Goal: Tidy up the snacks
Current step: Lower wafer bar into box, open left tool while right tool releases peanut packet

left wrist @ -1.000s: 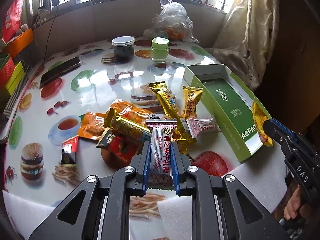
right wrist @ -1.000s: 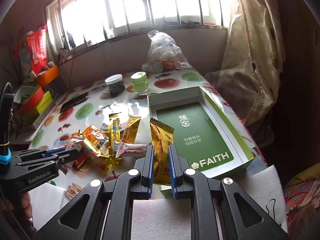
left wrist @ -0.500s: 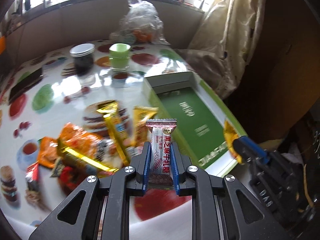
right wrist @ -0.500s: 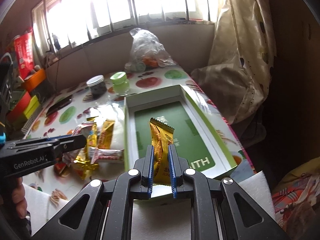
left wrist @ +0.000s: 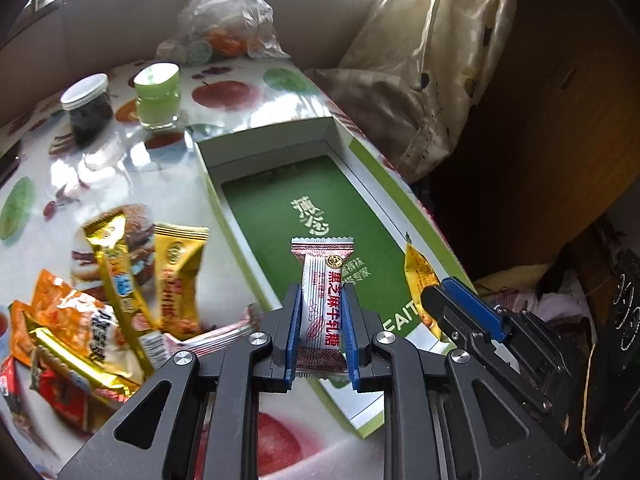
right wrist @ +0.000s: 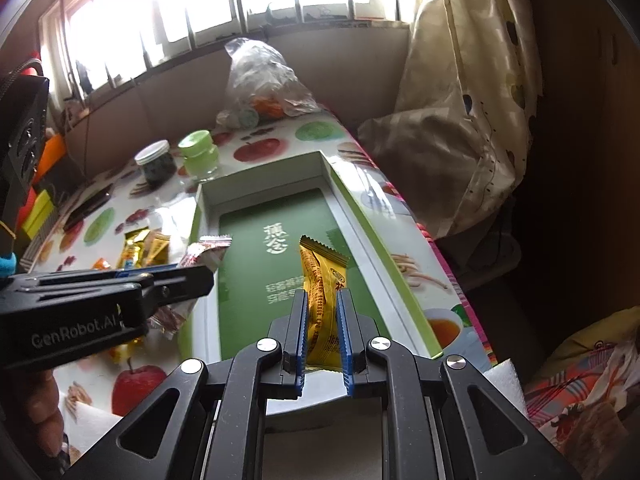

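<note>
My left gripper [left wrist: 322, 300] is shut on a white and red candy packet [left wrist: 324, 304] and holds it above the near end of the open green box [left wrist: 280, 208]. My right gripper [right wrist: 323, 300] is shut on a yellow snack packet [right wrist: 322, 280] and holds it over the same green box [right wrist: 248, 264]. The right gripper also shows in the left wrist view [left wrist: 452, 300], with the yellow packet [left wrist: 416, 272] over the box's right wall. The left gripper shows in the right wrist view [right wrist: 200, 276] at the box's left wall. A pile of snack packets [left wrist: 100, 300] lies on the table left of the box.
A dark jar with a white lid [left wrist: 86, 106] and a green jar [left wrist: 157, 94] stand behind the box. A clear plastic bag [left wrist: 224, 16] sits at the table's far edge. A curtain [left wrist: 420, 60] hangs at the right. White foam [right wrist: 506, 380] lies at the table's near edge.
Both grippers have moved right and forward from the snack pile's side to above the green box, each still holding its packet.
</note>
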Motion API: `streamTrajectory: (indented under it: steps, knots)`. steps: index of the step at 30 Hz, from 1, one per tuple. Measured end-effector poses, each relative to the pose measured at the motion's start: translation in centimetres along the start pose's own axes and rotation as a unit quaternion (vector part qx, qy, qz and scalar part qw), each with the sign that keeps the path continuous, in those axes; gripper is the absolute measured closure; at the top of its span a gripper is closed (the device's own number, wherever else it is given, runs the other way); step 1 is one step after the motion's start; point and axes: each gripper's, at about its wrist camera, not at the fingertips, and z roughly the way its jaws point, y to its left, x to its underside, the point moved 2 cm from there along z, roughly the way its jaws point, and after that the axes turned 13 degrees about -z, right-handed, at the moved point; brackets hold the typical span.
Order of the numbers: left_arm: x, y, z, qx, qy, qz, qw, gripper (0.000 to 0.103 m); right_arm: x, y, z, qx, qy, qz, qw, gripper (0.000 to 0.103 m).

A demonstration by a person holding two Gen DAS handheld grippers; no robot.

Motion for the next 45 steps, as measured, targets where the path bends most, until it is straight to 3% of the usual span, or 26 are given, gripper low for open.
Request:
streamTrajectory:
  steps: [19,31,35,45]
  knots:
    - [0.2,-0.4,3.0,-0.013,0.032,-0.002,0.9994,0.082,0.3,-0.8,2.2,-0.001,0.022,-0.017,1.000,0.089]
    - [0.5,-0.3,2.3,-0.011,0.029,-0.006,0.9995,0.081,0.4,-0.6,1.8,0.000,0.025,-0.021,0.999,0.076]
    - [0.6,-0.1,1.4,-0.006,0.021,-0.009,0.9997,0.066,0.4,-1.0,1.4,-0.003,0.023,-0.011,1.000,0.071]
    - [1.3,0.8,-1.8,-0.020,-0.011,-0.005,0.9997,0.061,0.0,-0.8,-0.8,-0.008,-0.004,0.010,1.000,0.063]
